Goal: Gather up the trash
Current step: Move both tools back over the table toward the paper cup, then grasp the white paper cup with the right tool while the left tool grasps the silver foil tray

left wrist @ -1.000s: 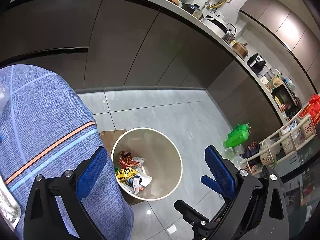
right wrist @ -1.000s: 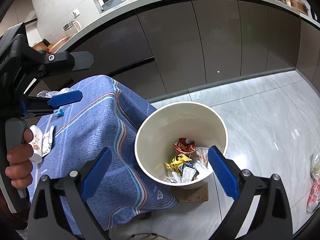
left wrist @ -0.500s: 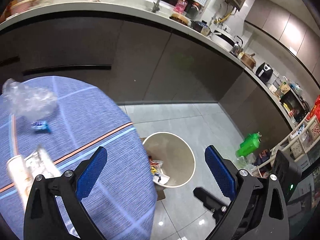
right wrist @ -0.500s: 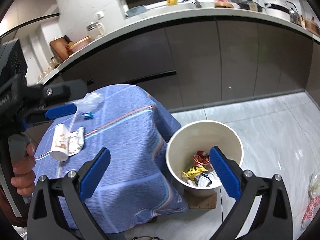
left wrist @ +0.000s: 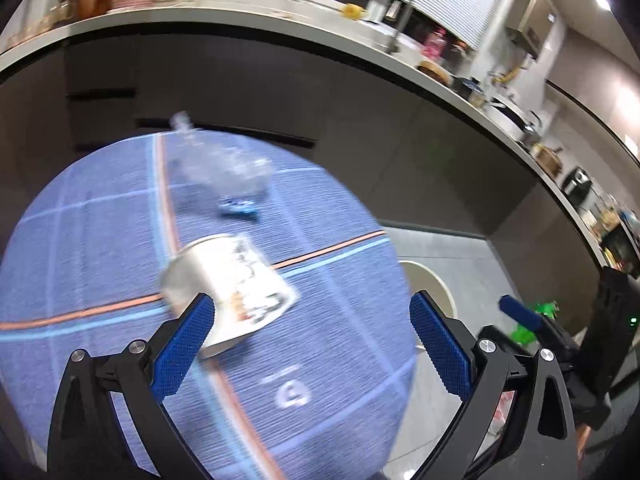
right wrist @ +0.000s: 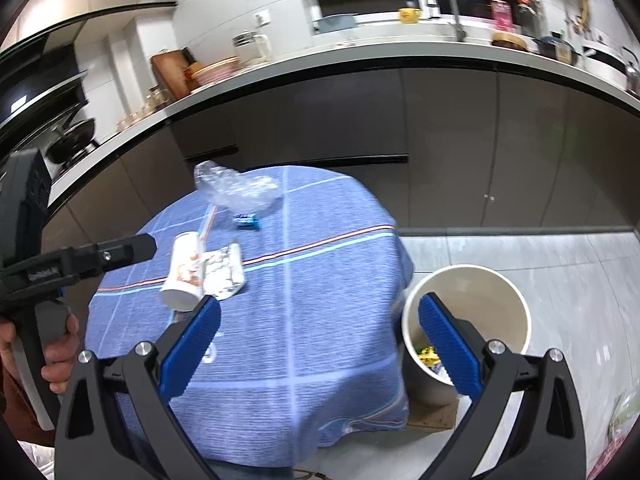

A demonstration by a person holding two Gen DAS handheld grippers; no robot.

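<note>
Both wrist views have swung up and away from the bin since a second ago, so the table (right wrist: 304,320) with its blue striped cloth now fills the middle of each picture, where earlier the bin's inside did.

The left gripper (left wrist: 312,344) hangs over the cloth with its blue pads spread wide and nothing between them. Just ahead of its left pad lies a white paper cup (left wrist: 200,276) on its side, touching a flattened silvery wrapper (left wrist: 256,292). Farther back sit a small blue wrapper (left wrist: 238,210) and a crumpled clear plastic bag (left wrist: 224,164). This view is motion-blurred.

The right gripper (right wrist: 320,344) is also wide open and empty, poised over the table's near right edge. From here the paper cup (right wrist: 186,270) and silvery wrapper (right wrist: 224,272) lie at the table's left, the blue wrapper (right wrist: 247,221) and clear bag (right wrist: 236,190) toward the far side. The cream trash bin (right wrist: 466,276) stands on the floor just beside the table, with some wrappers (right wrist: 430,356) visible at its bottom. The left gripper (right wrist: 132,248) reaches in from the left edge.
</note>
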